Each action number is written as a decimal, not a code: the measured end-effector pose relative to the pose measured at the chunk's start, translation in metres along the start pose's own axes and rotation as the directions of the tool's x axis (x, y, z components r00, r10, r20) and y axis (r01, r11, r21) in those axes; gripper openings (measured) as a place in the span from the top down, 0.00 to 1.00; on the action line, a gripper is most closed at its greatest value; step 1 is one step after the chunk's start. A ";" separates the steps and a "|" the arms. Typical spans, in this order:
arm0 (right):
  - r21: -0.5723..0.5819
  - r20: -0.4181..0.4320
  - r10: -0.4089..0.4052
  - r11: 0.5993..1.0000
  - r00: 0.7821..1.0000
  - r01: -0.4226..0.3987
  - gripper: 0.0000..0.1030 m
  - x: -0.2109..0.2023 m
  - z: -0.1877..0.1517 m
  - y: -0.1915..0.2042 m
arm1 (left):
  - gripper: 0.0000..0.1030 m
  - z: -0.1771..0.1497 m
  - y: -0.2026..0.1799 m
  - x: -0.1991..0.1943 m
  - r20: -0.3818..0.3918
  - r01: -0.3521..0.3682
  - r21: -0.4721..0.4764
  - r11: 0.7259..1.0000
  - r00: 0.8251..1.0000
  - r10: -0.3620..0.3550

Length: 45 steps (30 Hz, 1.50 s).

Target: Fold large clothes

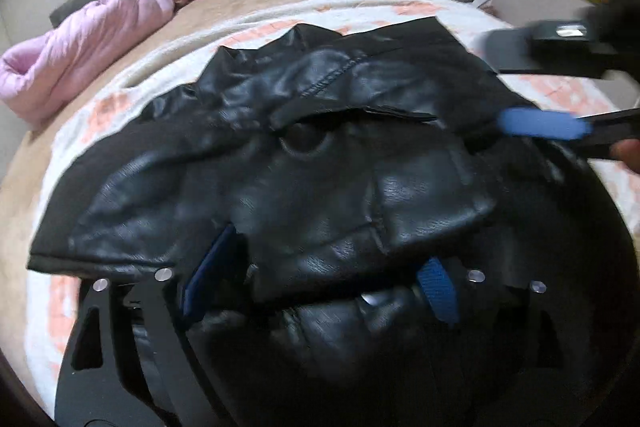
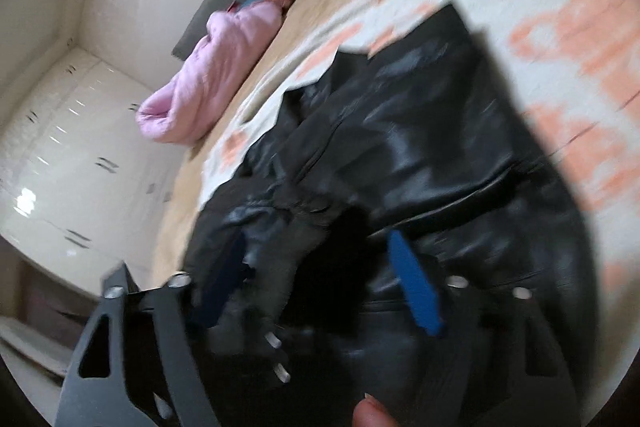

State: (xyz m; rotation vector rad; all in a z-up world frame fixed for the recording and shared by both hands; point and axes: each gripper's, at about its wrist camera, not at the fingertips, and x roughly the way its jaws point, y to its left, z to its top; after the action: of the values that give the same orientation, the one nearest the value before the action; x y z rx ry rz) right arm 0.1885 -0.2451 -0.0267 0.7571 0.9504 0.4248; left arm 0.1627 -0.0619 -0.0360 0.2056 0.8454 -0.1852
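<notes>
Found the black leather jacket (image 1: 320, 155) bunched and partly doubled over on the white and peach blanket (image 1: 400, 3), collar end away from the cameras, well apart from the pink padded coat (image 1: 80, 59) at the bed's edge.

Saw the left gripper (image 1: 328, 251) released: blue pads (image 1: 208, 279) wide apart, a thick roll of leather lying loose between them and not squeezed. Saw the right gripper (image 2: 316, 239) over the near hem with jaws parted too, a grey strip of lining or cuff (too blurred to name) hanging between them. Could make out no pinch there.

Judged the step to be re-gripping for the next fold. To do it well:
- Needed both layers of the hem deep between the pads before closing, not just the top skin, which looked slick and likely to slide.
- Needed the two grips set wide, near opposite corners, so the edge could lift straight.
- Called for a low lift and a slow carry toward the collar, since stiff leather tends to buckle rather than drape.
- Called for laying the edge down flat, then letting go and pressing out the ridges.
</notes>
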 end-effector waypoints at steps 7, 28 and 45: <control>0.031 -0.061 0.040 0.999 0.997 -0.038 0.48 0.026 0.007 0.009 | 0.21 -0.014 0.017 -0.026 0.021 0.106 -0.076 0.991 0.994 -0.105; -0.603 0.260 -0.026 0.776 0.965 0.184 0.99 -0.028 0.064 0.164 | 0.13 -0.002 0.242 -0.097 0.141 0.026 -0.627 0.778 0.987 0.080; -0.514 0.243 -0.245 0.788 0.939 0.339 0.99 -0.023 0.064 0.068 | 0.85 0.060 0.193 0.037 -0.047 0.092 -0.531 0.842 0.989 -0.137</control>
State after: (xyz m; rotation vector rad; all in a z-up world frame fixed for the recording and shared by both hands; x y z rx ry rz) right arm 0.2304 -0.2394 0.0595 0.1054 0.7183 0.3298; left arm 0.2768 0.1055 -0.0044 -0.3615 0.9622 -0.0492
